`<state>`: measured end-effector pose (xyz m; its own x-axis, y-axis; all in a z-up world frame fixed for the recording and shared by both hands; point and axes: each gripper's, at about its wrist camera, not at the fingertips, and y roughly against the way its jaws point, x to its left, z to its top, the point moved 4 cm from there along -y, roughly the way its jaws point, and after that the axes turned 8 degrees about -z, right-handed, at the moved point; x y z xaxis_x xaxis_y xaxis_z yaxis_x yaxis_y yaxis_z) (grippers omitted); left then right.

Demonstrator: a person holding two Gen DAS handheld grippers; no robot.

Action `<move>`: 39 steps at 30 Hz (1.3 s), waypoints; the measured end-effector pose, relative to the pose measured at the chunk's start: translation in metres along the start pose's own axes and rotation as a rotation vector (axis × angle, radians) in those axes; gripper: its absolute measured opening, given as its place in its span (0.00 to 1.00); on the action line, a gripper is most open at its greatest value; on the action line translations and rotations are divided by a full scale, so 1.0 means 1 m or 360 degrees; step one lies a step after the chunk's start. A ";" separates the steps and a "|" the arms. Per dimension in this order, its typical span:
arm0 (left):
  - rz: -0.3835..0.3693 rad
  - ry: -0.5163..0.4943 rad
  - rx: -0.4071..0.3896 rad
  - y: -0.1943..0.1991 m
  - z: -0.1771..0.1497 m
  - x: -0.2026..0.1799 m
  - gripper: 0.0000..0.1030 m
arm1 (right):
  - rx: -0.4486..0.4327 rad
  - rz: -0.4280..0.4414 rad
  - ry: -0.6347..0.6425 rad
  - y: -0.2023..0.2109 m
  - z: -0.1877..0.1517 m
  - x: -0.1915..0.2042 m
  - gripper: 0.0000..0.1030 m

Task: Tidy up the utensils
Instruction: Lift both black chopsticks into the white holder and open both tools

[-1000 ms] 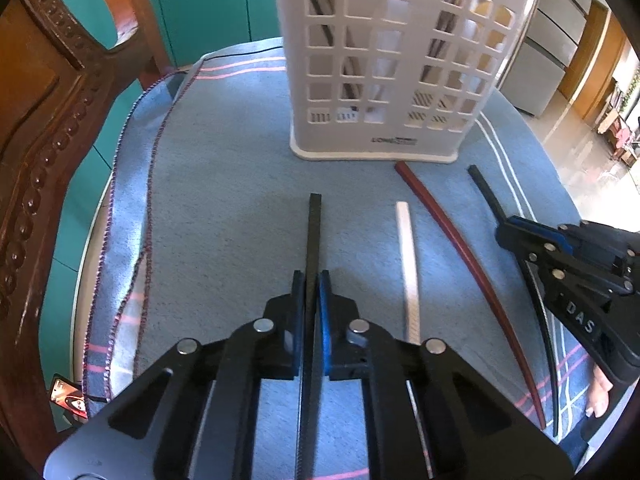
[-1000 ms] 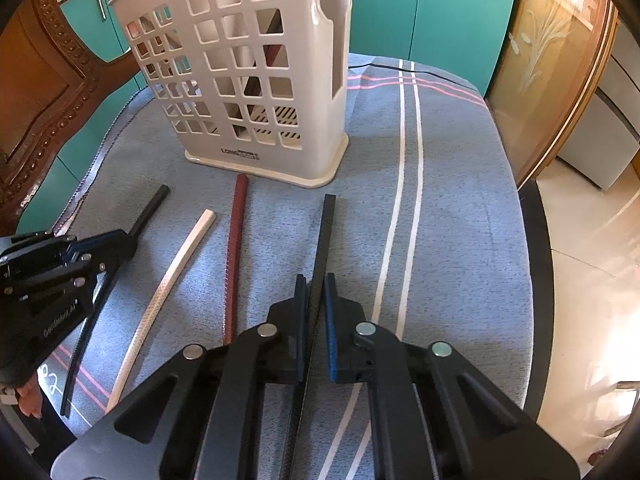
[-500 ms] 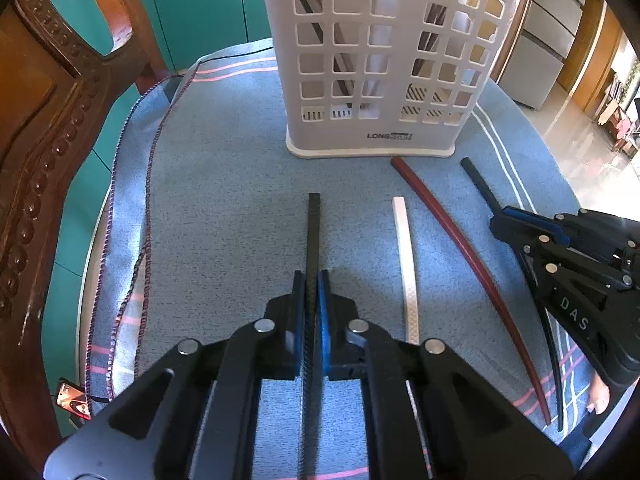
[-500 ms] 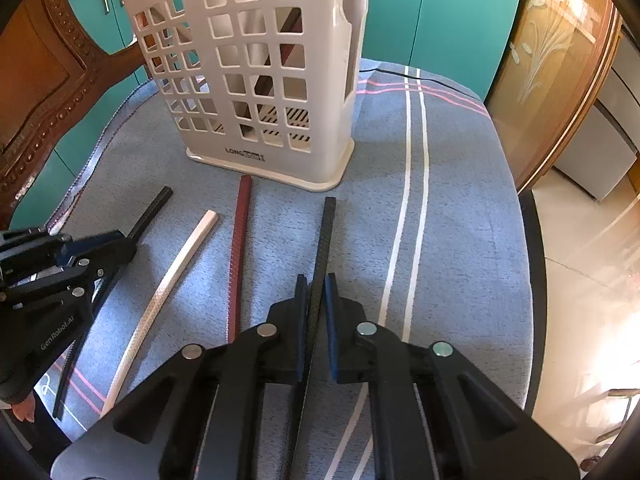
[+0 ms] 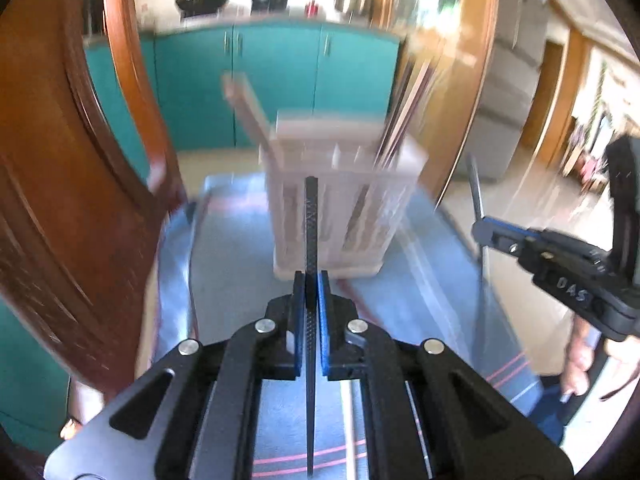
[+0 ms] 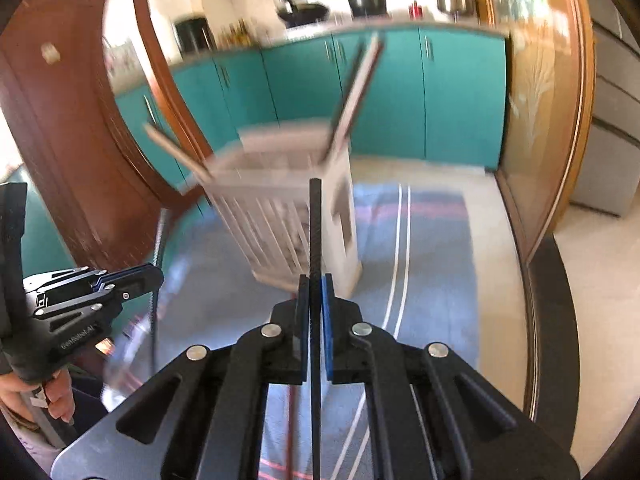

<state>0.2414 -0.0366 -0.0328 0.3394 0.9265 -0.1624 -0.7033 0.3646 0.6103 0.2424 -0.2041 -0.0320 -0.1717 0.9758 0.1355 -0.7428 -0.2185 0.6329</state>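
My left gripper (image 5: 311, 280) is shut on a black chopstick (image 5: 311, 224), lifted off the table and pointing at the white slotted utensil basket (image 5: 344, 216). My right gripper (image 6: 315, 284) is shut on another black chopstick (image 6: 315, 228), also raised toward the basket (image 6: 280, 216). Several sticks stand in the basket. The right gripper (image 5: 486, 232) shows at the right of the left wrist view, and the left gripper (image 6: 154, 276) at the left of the right wrist view. Both views are motion-blurred.
A blue striped cloth (image 6: 424, 264) covers the round table. A carved wooden chair back (image 5: 60, 200) stands at the left. Teal cabinets (image 6: 400, 92) lie behind. A white and a dark red stick are only partly visible under the grippers.
Both grippers have lifted their black chopsticks off the cloth and tilted up. The basket now appears farther and lower in both views.
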 end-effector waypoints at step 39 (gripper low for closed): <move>0.0089 0.0191 -0.0519 -0.013 0.095 0.025 0.22 | -0.0407 -0.0057 -0.0319 0.006 0.060 -0.038 0.38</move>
<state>0.3183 -0.0268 0.0293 0.2323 0.9432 -0.2373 -0.8879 0.3053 0.3442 0.2838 -0.2423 0.0122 -0.0305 0.9595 0.2801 -0.8888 -0.1543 0.4316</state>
